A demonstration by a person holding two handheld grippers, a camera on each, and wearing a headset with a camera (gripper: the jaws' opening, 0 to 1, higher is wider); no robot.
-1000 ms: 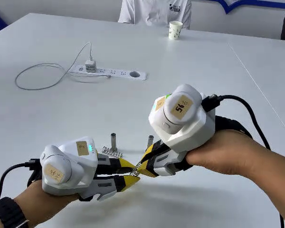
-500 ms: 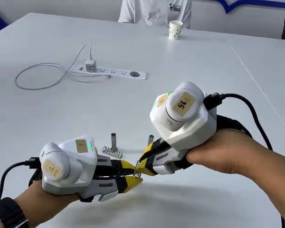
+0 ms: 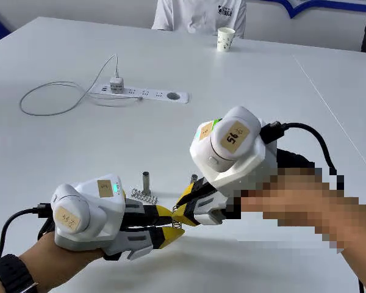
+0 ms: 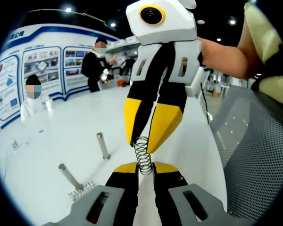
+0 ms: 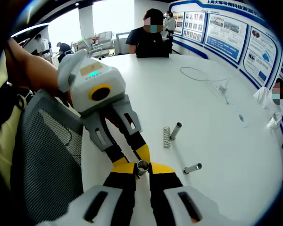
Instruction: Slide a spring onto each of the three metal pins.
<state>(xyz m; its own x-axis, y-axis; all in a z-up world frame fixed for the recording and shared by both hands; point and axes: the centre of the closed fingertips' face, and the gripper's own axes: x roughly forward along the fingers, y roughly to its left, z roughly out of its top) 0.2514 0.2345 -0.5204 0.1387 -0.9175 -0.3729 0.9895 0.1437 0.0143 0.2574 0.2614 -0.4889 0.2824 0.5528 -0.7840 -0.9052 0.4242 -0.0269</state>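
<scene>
1. While hovering tip to tip above the table (image 3: 79, 152), both clenched on one spring (image 4: 143, 155): left gripper (image 3: 169, 223), right gripper (image 3: 179, 212).
2. Upright nearby: two metal pins (image 3: 146, 181) (image 3: 194, 178), loose spring (image 3: 143, 195) beside one.

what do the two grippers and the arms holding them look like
Both the left gripper and right gripper have rounded white bodies, tan numbered stickers, black jaws with yellow tips and a black cable each. A black wristband is on the left wrist.

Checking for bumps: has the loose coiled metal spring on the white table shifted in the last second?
No. The loose coiled metal spring lies at the base of the unobstructed upright metal pin, unchanged.
</scene>
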